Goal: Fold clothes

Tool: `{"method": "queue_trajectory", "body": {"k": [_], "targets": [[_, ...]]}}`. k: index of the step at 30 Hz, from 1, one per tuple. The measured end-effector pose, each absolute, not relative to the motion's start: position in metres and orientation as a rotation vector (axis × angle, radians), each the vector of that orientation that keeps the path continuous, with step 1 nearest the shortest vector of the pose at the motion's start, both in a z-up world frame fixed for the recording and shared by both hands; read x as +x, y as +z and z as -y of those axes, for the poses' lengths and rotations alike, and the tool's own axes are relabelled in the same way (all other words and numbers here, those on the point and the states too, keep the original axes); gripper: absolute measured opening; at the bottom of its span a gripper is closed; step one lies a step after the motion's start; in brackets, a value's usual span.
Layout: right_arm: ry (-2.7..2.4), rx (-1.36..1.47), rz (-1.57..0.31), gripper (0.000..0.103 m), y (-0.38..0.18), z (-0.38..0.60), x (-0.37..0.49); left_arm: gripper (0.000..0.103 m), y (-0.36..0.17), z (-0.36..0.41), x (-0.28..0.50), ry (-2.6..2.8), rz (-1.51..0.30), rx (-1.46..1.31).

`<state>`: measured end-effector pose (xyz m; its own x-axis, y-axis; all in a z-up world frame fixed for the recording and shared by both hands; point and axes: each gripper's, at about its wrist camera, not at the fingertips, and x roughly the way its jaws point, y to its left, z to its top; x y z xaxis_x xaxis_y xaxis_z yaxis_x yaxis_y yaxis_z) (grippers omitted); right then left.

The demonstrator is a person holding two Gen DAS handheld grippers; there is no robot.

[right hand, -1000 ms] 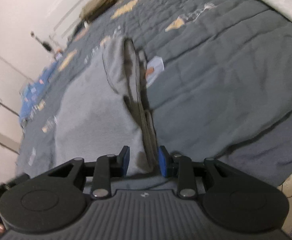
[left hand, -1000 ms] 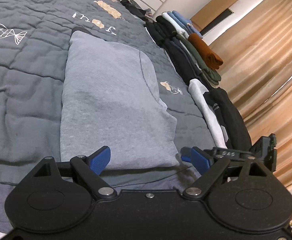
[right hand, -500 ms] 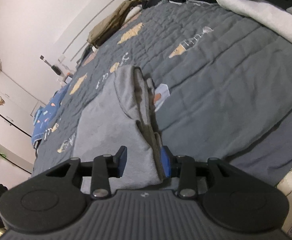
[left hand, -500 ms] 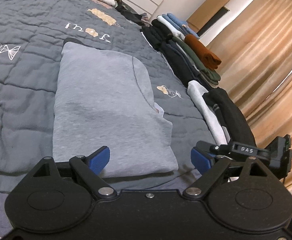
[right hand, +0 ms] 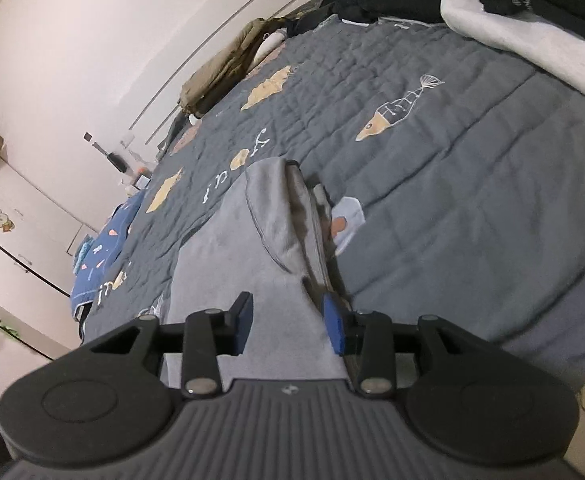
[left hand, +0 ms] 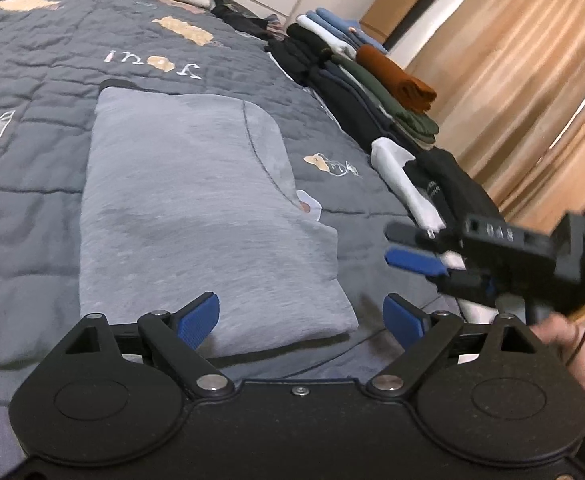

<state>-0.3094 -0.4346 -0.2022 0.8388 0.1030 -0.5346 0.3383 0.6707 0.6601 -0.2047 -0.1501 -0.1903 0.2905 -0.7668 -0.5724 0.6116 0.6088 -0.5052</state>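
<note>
A folded grey sweatshirt lies on the quilt; left gripper and right gripper both spread, empty.

free: bare quilt left of and beyond the folded grey garment | free: quilt strip right of it | blocked: stacked clothes along the quilt's far right edge | obstacle: right gripper hovering right of the garment

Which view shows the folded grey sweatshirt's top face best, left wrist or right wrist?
The left wrist view: the grey sweatshirt lies flat on the quilt, nearly its whole top face visible. The right wrist view shows it edge-on along its side, layers stacked, near end hidden behind the right gripper.
</note>
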Motion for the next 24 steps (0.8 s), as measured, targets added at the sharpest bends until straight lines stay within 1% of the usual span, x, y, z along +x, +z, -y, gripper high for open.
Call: {"method": "queue_trajectory", "body": {"k": [13,24], "targets": [[-0.191,0.790,-0.574,0.038,-0.195,0.454,-0.285,0.088,-0.177,0.163,-0.211,-0.820,-0.811,-0.067],[-0.190,0.763,-0.617,0.038,-0.209,0.470,-0.276,0.088,-0.163,0.177,-0.226,-0.736,-0.762,-0.057]]}}
